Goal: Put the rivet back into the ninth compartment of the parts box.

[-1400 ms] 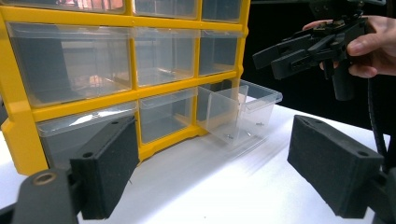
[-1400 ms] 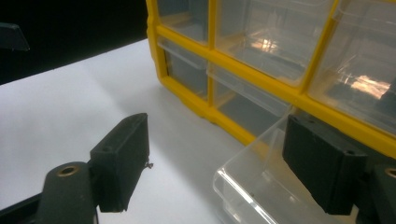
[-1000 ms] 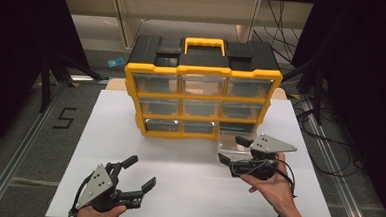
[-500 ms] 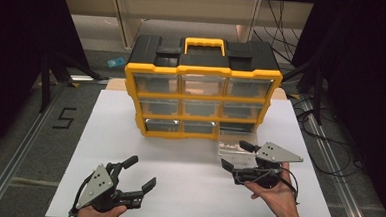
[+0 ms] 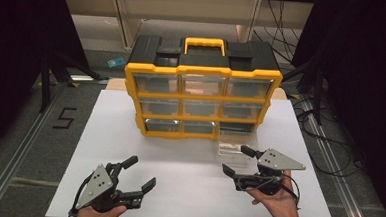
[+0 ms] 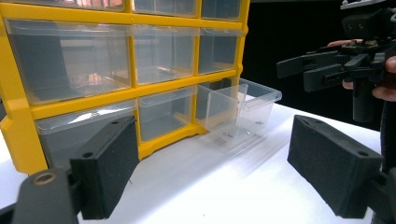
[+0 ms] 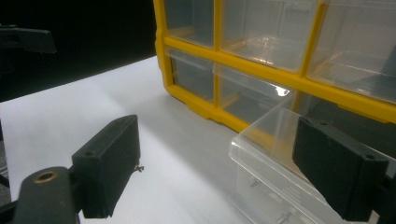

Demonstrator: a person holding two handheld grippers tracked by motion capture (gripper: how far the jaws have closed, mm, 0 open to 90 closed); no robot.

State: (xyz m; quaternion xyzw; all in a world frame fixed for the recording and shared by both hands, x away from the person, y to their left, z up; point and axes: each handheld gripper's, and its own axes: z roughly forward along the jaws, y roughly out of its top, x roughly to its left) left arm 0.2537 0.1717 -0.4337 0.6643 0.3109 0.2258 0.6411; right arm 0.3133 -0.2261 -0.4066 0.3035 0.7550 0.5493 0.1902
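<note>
The right gripper has its jaws wide apart with nothing between them; they have just been opening. The clear plastic drawer, pulled out of the bottom right slot, stands on the table just ahead of its fingertips. The left gripper also holds its jaws apart and empty, well away from the drawer. Behind the drawer stands the yellow organizer cabinet on the white table.
</note>
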